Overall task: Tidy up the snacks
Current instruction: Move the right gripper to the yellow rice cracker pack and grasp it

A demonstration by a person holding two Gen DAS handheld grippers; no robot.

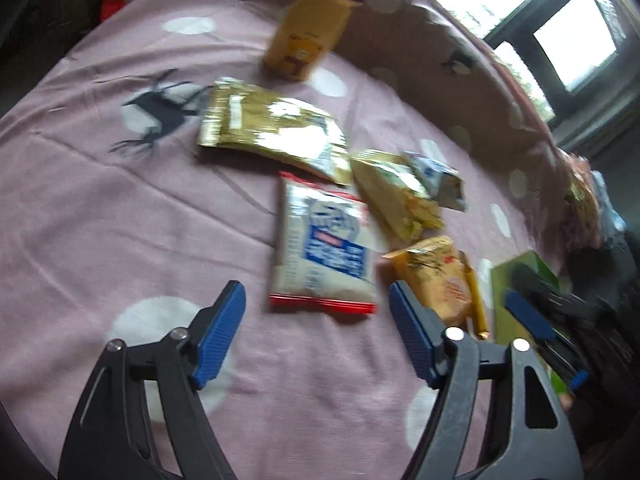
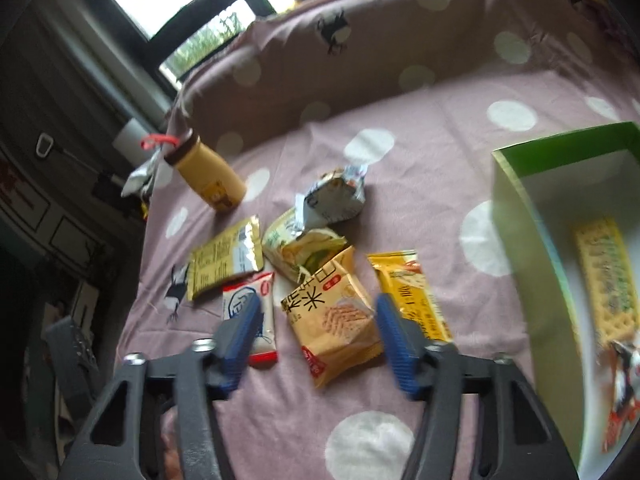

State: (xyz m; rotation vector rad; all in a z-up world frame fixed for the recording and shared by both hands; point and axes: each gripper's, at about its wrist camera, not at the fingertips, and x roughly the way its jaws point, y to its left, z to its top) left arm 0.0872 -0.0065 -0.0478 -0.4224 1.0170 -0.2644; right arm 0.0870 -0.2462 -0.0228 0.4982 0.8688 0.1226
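Observation:
Several snack packets lie on a pink dotted cloth. My left gripper (image 1: pixel 316 300) is open and empty, just short of a white, blue and red packet (image 1: pixel 324 248). A gold packet (image 1: pixel 272 128) lies beyond it, and a yellow bottle (image 1: pixel 308 36) stands at the back. My right gripper (image 2: pixel 316 316) is open and empty, over an orange cracker packet (image 2: pixel 336 316); it also shows at the right of the left wrist view (image 1: pixel 532 300). A yellow bar (image 2: pixel 408 292) lies to its right. A green box (image 2: pixel 520 216) at the right holds a yellow packet (image 2: pixel 608 276).
A crumpled green-yellow packet (image 2: pixel 300 248) and a silver packet (image 2: pixel 336 196) lie mid-cloth. The cloth rises into a padded wall (image 2: pixel 360 52) at the back, with windows beyond. Dark furniture stands to the left of the cloth's edge (image 2: pixel 136 264).

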